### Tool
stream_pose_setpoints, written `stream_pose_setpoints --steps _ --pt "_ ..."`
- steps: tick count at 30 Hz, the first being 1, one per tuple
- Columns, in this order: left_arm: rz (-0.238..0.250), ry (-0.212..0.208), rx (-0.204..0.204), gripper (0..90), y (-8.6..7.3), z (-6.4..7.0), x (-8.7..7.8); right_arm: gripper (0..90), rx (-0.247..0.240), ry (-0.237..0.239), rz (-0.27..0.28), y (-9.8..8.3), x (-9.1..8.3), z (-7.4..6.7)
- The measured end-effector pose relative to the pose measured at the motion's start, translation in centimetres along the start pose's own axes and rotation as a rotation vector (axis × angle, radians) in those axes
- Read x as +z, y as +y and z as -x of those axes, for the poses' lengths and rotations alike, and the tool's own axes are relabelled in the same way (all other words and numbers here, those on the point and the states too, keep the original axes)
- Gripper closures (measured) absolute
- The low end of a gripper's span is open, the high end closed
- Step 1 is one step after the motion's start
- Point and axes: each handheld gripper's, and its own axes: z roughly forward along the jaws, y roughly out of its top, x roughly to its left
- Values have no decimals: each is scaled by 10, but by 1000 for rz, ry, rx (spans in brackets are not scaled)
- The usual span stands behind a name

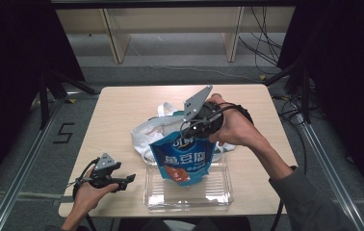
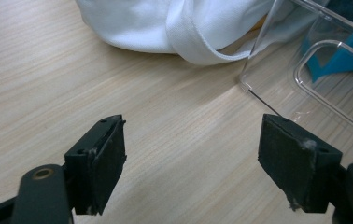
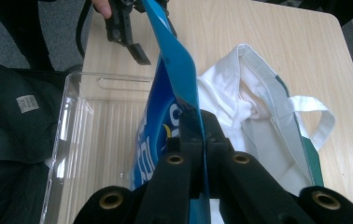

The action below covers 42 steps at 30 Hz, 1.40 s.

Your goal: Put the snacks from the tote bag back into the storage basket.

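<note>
A pale wood-grain table (image 1: 122,108) stands on grey floor marked "5". The right gripper (image 3: 198,133) is clamped on a blue snack pouch (image 1: 182,161) with white Chinese lettering, hanging below its jaws over a clear tray (image 1: 218,192). The left gripper (image 2: 191,158) gapes wide, empty, a white cloth bag (image 2: 165,23) beyond.

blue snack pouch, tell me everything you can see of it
The blue glossy plastic snack pouch has white characters across its front and an orange-red food picture below them. It looks soft and crinkled. It hangs roughly upright, pinched at its top edge by the right hand-held gripper, whose jaws are shut on it. Its lower part sits over the clear plastic rectangular tray; whether it touches the tray floor cannot be told. The white fabric tote bag lies behind it.
</note>
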Motion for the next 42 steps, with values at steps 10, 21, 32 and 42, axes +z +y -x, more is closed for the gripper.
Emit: stream_pose_setpoints --steps 10,21,32,42 --pt "-19 1 41 227 1 -2 -1 775 9 -27 55 -21 -4 4" --pt "-11 8 37 227 0 -1 0 397 203 -151 179 -44 -27 -11" --pt "-17 4 39 228 0 -2 -1 329 285 -221 232 -77 -40 -21" --pt "2 3 -3 228 0 0 0 318 327 -256 251 -111 -43 -31"
